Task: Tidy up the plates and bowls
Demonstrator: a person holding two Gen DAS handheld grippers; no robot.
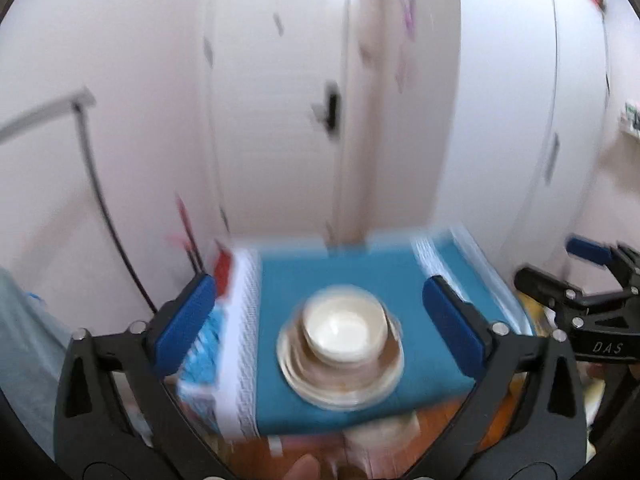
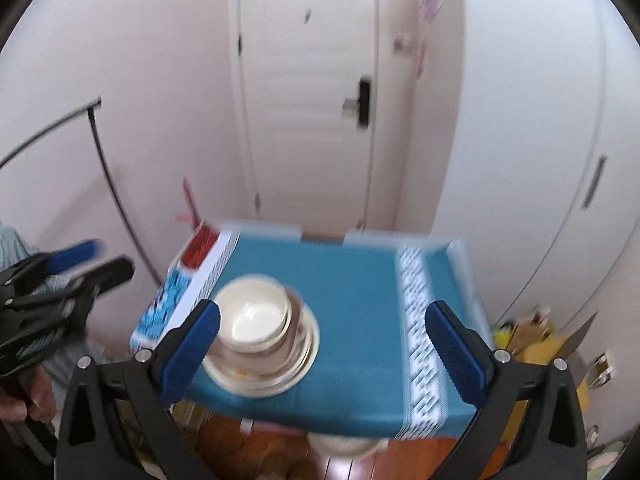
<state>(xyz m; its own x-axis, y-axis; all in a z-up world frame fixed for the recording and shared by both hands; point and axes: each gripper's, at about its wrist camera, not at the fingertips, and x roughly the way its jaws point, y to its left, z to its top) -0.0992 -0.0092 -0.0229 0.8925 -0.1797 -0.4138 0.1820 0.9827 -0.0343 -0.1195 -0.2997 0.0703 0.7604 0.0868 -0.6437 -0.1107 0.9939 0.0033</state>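
— Bowls [image 1: 347, 328]: how many, and where?
— One cream bowl, lower centre, topping a plate stack [image 1: 340, 380] too blurred to count, on the teal cloth [image 1: 344, 276].
— Grippers?
— Two: left gripper [image 1: 320, 320] and right gripper [image 2: 324, 344], jaws spread wide, empty.

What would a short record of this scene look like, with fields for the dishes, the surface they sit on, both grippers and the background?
dishes: one stack, white bowl on top of wider plates
surface: teal cloth with white patterned bands, over a small table
left gripper: open, nothing between the jaws, raised off the stack
right gripper: open, nothing held
background: white door with a dark handle, wooden floor below
picture quality: motion blur in both views
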